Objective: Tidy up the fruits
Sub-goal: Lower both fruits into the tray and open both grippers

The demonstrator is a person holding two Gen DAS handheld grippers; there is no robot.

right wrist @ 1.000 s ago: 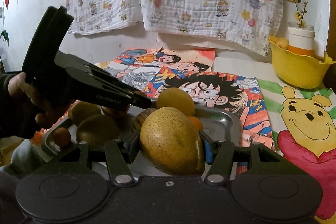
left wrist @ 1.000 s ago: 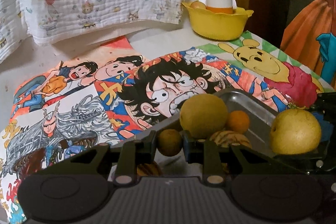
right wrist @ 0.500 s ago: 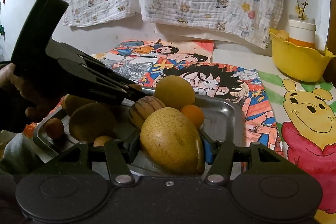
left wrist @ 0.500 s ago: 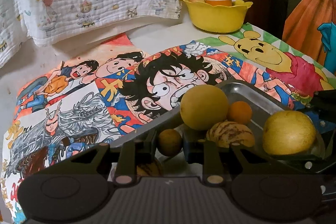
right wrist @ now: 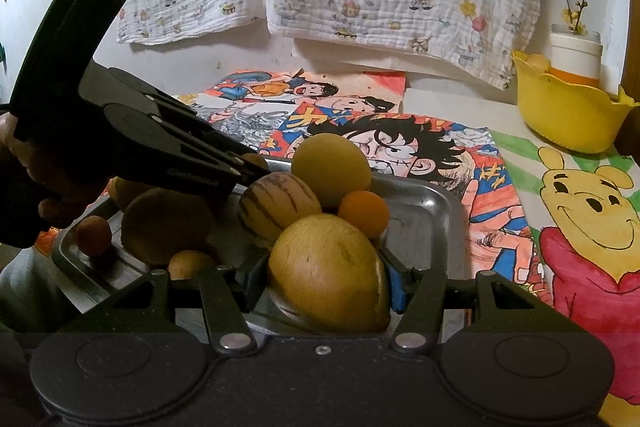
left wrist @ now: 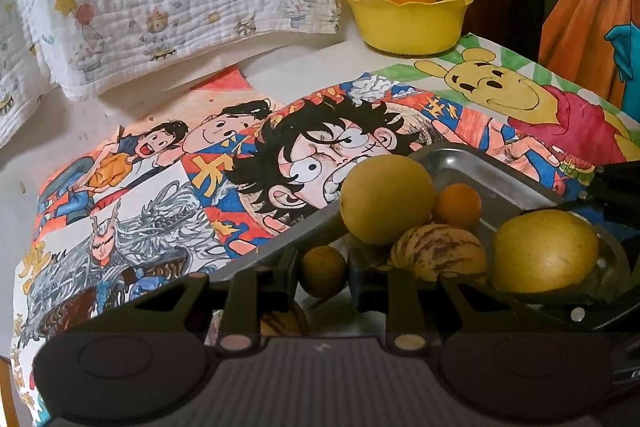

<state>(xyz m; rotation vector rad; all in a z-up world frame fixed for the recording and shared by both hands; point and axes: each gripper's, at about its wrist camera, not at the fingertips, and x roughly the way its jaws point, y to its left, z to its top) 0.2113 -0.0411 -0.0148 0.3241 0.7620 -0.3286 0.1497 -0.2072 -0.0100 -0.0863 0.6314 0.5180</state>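
The fingers (left wrist: 288, 267) of your left gripper (left wrist: 323, 269) are clamped on a small brown fruit (left wrist: 323, 271) over the near edge of the metal tray (left wrist: 476, 175). Your right gripper (right wrist: 326, 281) clamps a big yellow pear (right wrist: 328, 275) above the tray's near right part, beside the striped melon (right wrist: 280, 205) and the small orange (right wrist: 364, 213).

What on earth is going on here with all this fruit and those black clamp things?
A person is sorting fruit with two hand-held tools. The left gripper is shut on a small brown round fruit, and the right gripper is shut on a large yellow pear-like fruit. Both are over a shiny metal tray that holds a striped melon-like fruit, a small orange and others.
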